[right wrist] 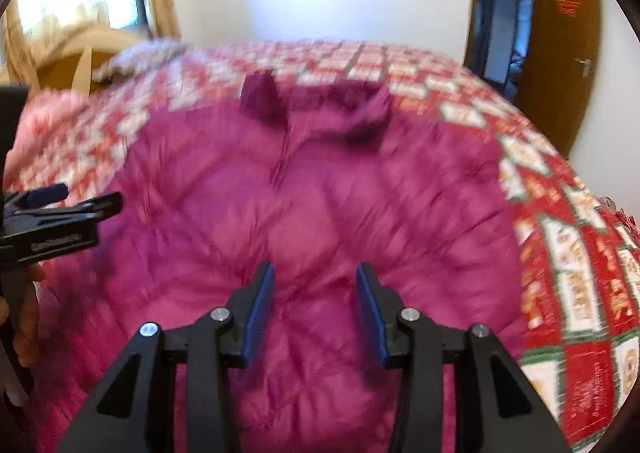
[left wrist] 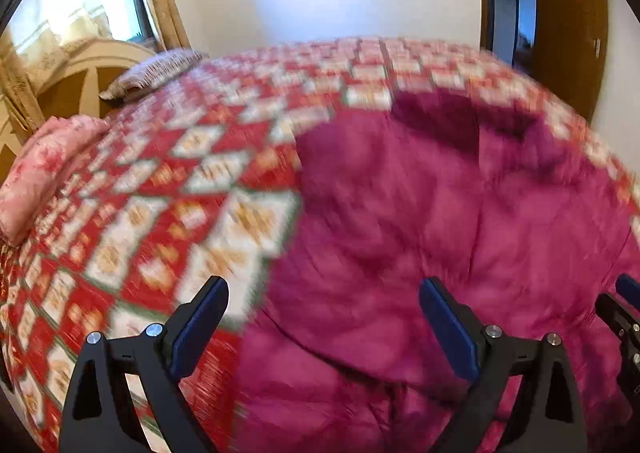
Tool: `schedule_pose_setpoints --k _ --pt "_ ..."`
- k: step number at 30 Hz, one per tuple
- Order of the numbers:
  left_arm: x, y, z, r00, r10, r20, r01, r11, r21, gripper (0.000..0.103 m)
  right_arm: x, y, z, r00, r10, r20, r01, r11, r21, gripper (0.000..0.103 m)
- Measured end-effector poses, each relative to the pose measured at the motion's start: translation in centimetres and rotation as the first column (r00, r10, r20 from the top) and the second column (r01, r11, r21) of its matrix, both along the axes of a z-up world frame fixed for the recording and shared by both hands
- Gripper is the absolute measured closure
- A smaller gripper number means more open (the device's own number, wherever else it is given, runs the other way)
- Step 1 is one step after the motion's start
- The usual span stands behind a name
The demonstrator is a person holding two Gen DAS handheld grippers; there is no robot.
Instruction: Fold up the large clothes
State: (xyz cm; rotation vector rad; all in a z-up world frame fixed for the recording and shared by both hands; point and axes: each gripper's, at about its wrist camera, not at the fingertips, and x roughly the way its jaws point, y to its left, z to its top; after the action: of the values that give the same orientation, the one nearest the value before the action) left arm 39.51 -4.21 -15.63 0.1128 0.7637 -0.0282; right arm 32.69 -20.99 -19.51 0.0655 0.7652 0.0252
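We hold the left tongs (left wrist: 324, 317) spread wide and the right tongs (right wrist: 316, 309) narrower, both empty and hovering above the magenta padded jacket (right wrist: 320, 189). It lies spread flat on the bed (left wrist: 168, 181), collar at the far end, over a red-and-white patterned quilt (right wrist: 576, 253).

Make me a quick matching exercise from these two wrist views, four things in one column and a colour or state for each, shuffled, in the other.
Things
1. puffy jacket
2. bedspread
3. left gripper
4. door

Descriptions
A. brown wood, at the far right
B. magenta, spread flat
C. red and white patchwork
D. jaws wide apart, nothing between them

Pairs: 1-B, 2-C, 3-D, 4-A
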Motion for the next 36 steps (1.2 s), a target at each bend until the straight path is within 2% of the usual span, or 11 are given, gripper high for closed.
schedule_pose_setpoints --k 4,7,10,13,21,26,28,29,31,34,36 --pt "4.1 0.7 2.2 0.999 0.036 0.012 -0.035 0.998 -0.043 0.006 2.3 0.2 1.3 1.000 0.006 0.008 -0.006 1.000 0.002 0.058" --pt "8.4 0.5 1.1 0.996 0.086 -0.016 -0.086 0.995 -0.048 0.006 5.2 1.0 -0.1 0.999 0.022 -0.046 -0.022 1.000 0.019 0.065" --pt "11.6 -0.5 -2.5 0.989 0.135 -0.058 -0.131 0.989 0.067 0.006 6.9 1.3 -2.1 0.996 0.016 -0.093 -0.015 1.000 0.011 0.066" --pt "12.5 -0.3 -5.8 0.983 0.158 -0.099 -0.148 0.984 0.102 0.005 6.8 1.6 -3.2 0.995 0.029 -0.100 -0.030 1.000 -0.009 0.066" --pt "12.1 -0.2 -6.7 0.982 0.173 -0.077 -0.168 0.983 0.074 0.003 6.5 1.5 -4.4 0.996 0.042 -0.079 -0.042 0.999 -0.001 0.066" --pt "11.7 -0.7 -5.1 0.982 0.169 -0.088 -0.160 0.982 0.100 0.003 6.5 0.6 -3.6 0.995 0.056 -0.083 -0.052 0.997 0.055 0.067" --pt "10.7 -0.5 -2.7 0.989 0.145 -0.038 -0.143 0.988 0.055 0.003 5.8 -0.8 -1.4 0.999 0.044 -0.028 -0.041 0.994 0.097 0.067" --pt "9.9 -0.6 -0.6 0.993 0.119 0.022 -0.119 0.992 0.030 0.003 5.3 -1.8 0.6 0.999 0.028 0.029 -0.030 0.995 0.094 0.067" --pt "10.0 -0.9 1.5 0.994 0.087 0.062 -0.088 0.996 0.010 0.003 5.3 -3.2 2.9 0.997 -0.005 0.083 -0.001 0.998 0.065 0.066" --pt "11.8 -1.4 1.4 0.995 0.089 0.041 -0.090 0.996 0.016 0.003 7.5 -6.4 4.2 0.991 -0.093 0.094 0.091 0.995 0.032 0.066" --pt "13.7 -1.3 -0.9 0.990 0.136 -0.025 -0.135 0.990 0.042 0.003 9.7 -8.7 2.8 0.988 -0.149 0.037 0.149 0.989 0.014 0.066"
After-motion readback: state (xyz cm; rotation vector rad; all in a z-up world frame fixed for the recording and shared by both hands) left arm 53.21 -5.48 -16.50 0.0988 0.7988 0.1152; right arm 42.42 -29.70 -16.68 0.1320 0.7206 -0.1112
